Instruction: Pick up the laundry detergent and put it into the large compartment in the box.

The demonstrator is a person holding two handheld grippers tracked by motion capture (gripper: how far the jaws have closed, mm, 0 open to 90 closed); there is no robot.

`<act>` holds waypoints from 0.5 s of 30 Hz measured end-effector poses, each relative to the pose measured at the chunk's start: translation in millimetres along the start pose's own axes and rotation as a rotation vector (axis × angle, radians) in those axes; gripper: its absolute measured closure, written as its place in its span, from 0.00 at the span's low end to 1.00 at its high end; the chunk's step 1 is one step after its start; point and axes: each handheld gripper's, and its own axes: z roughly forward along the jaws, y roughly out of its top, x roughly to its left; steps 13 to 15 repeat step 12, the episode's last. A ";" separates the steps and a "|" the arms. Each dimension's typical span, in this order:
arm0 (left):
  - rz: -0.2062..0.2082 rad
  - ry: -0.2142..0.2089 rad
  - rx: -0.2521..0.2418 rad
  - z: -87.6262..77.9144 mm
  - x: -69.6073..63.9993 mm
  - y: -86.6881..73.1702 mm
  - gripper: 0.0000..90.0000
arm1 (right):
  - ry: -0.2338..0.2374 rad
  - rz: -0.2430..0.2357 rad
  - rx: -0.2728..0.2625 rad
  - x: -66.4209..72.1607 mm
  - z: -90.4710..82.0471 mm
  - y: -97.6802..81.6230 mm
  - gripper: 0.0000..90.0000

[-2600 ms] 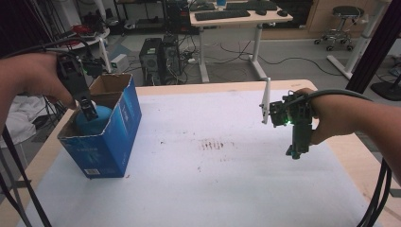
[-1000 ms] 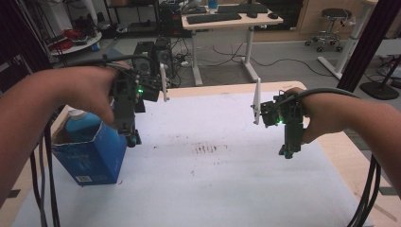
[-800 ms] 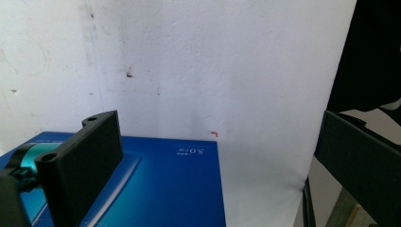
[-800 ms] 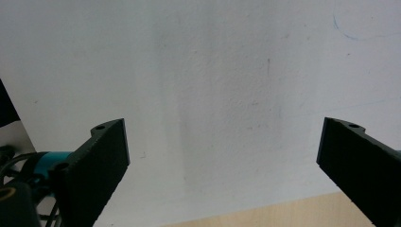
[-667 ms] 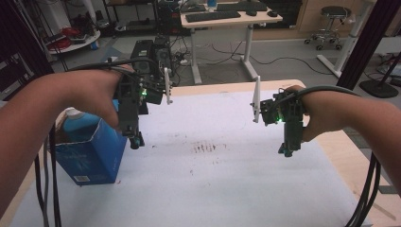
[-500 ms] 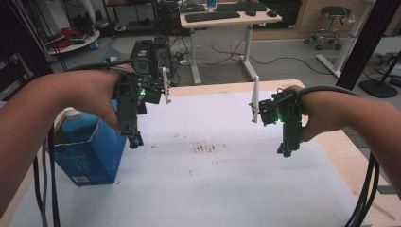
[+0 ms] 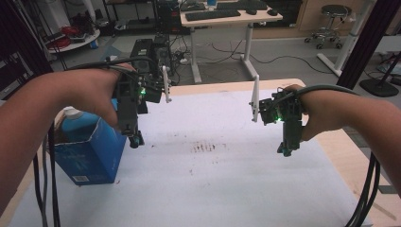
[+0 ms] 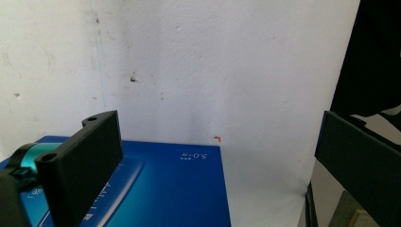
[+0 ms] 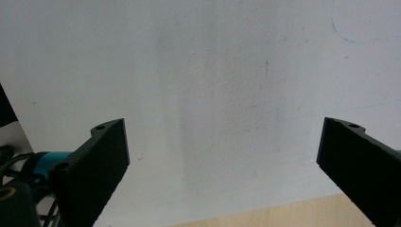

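A blue cardboard box (image 7: 90,156) stands open at the table's left, with a blue bottle (image 7: 75,127) with a white cap inside it. My left gripper (image 7: 135,140) hangs pointing down just right of the box's top edge, above the white table cover (image 7: 213,189). In the left gripper view its jaws stand wide apart with nothing between them (image 8: 215,125), and the box's blue side (image 8: 170,189) lies below. My right gripper (image 7: 286,150) points down over the cover's right part. It is open and empty (image 9: 222,130).
A dark smudge (image 7: 206,147) marks the middle of the cover. Bare wooden table edge (image 7: 350,156) runs along the right. Cables (image 7: 366,194) trail off both grippers. Behind the table are a desk (image 7: 227,19), a computer tower (image 7: 146,49) and a stool (image 7: 331,14).
The left gripper has come up out of the box, away from the bottle, and moved right to hang beside the box. The right gripper has stayed almost still.
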 end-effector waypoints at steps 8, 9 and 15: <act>-0.006 0.004 -0.005 -0.2 1.4 -1.3 0.02 | 0.002 -0.001 0.002 0.0 0.9 1.2 0.02; -0.006 0.004 -0.006 -0.2 1.4 -1.4 0.02 | 0.002 -0.007 -0.001 -0.4 1.1 1.2 0.02; -0.006 0.004 -0.005 -0.1 1.2 -1.5 0.02 | 0.003 0.000 0.004 -0.3 0.7 1.0 0.02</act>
